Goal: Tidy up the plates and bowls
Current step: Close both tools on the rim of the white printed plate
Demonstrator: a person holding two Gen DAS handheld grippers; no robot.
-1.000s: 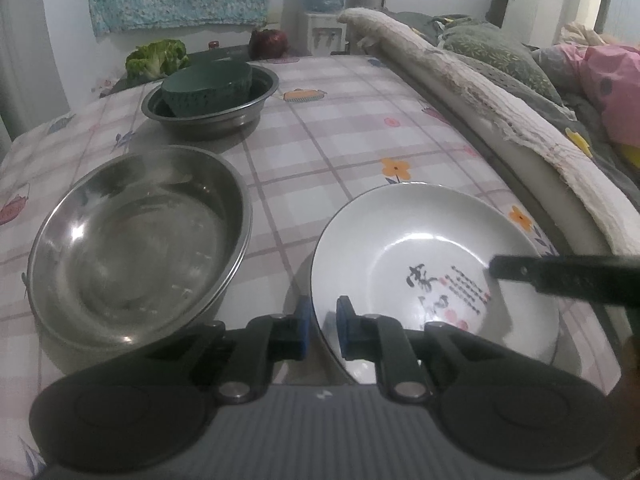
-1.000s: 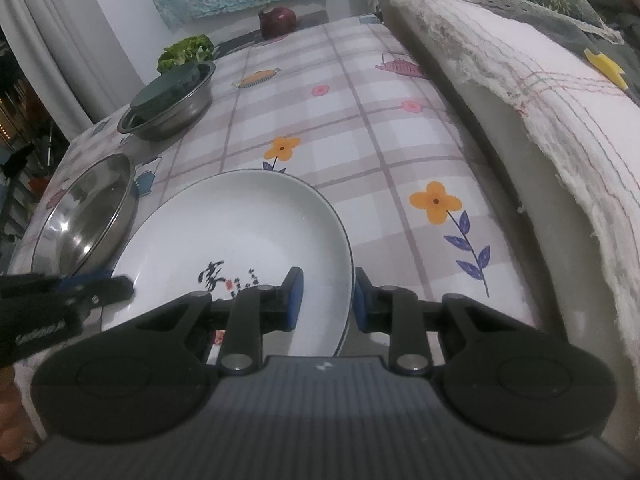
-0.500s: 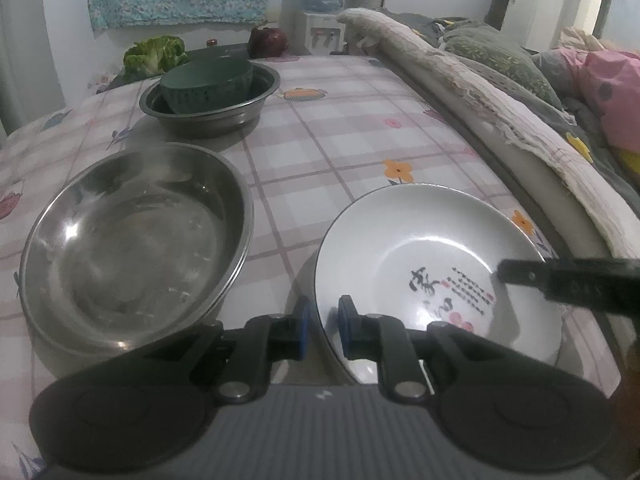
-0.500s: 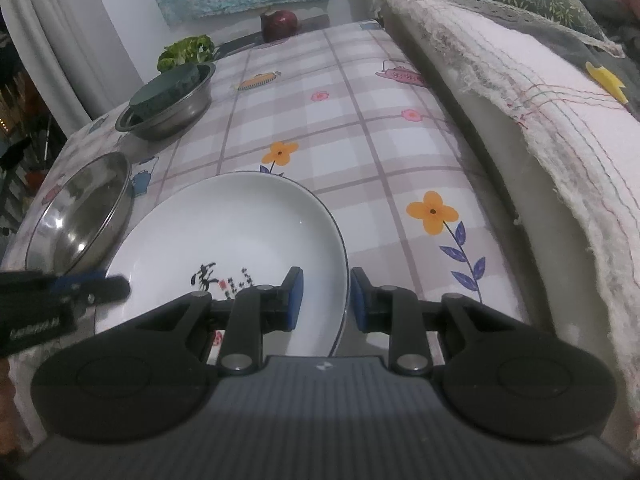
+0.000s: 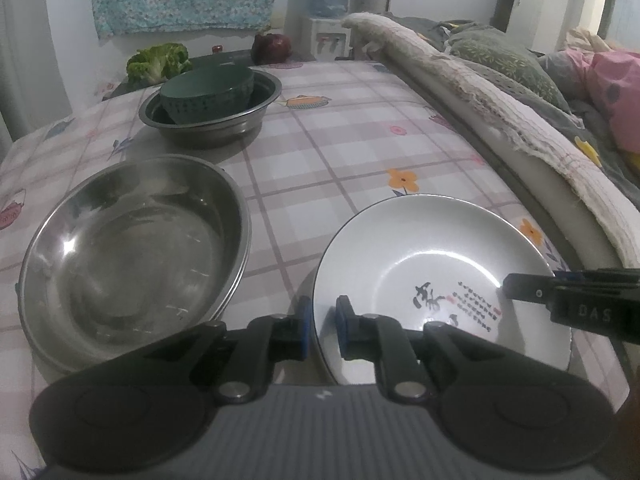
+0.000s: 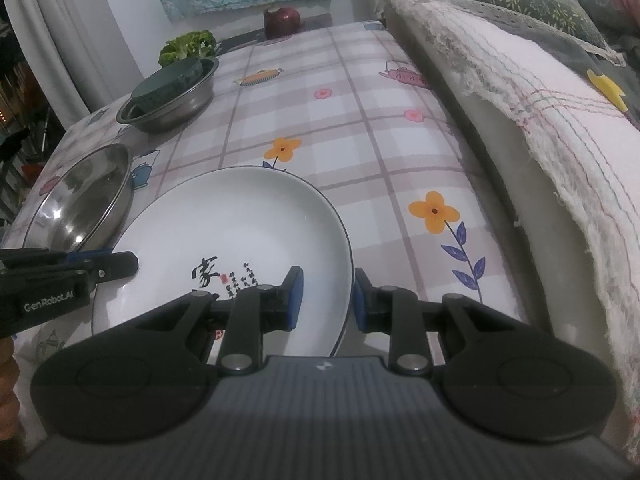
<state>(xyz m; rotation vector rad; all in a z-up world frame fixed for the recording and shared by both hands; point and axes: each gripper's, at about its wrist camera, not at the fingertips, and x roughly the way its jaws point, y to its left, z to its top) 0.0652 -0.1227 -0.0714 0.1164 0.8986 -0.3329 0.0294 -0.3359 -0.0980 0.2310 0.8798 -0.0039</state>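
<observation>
A white plate [image 5: 432, 248] with black calligraphy sits at the near right of the checked tablecloth. My left gripper [image 5: 322, 320] straddles its left rim, one blue pad outside and one inside, and its jaws are closing tight on that rim. My right gripper [image 6: 326, 300] is shut on the opposite rim of the plate [image 6: 240, 220]. Each gripper shows at the other view's edge: the right gripper [image 5: 520, 288] and the left gripper [image 6: 120, 264]. A large steel basin [image 5: 128, 248] lies empty just left of the plate.
At the back left a smaller steel bowl [image 5: 208, 128] holds a dark green bowl [image 5: 208, 88]. Behind it are leafy greens [image 5: 158, 62] and a dark red vegetable [image 5: 272, 46]. A bed edge with a frayed blanket [image 5: 500, 100] runs along the table's right side.
The left pads have drawn slightly tighter on the plate's rim. Both grippers stay at the plate, which has barely shifted.
</observation>
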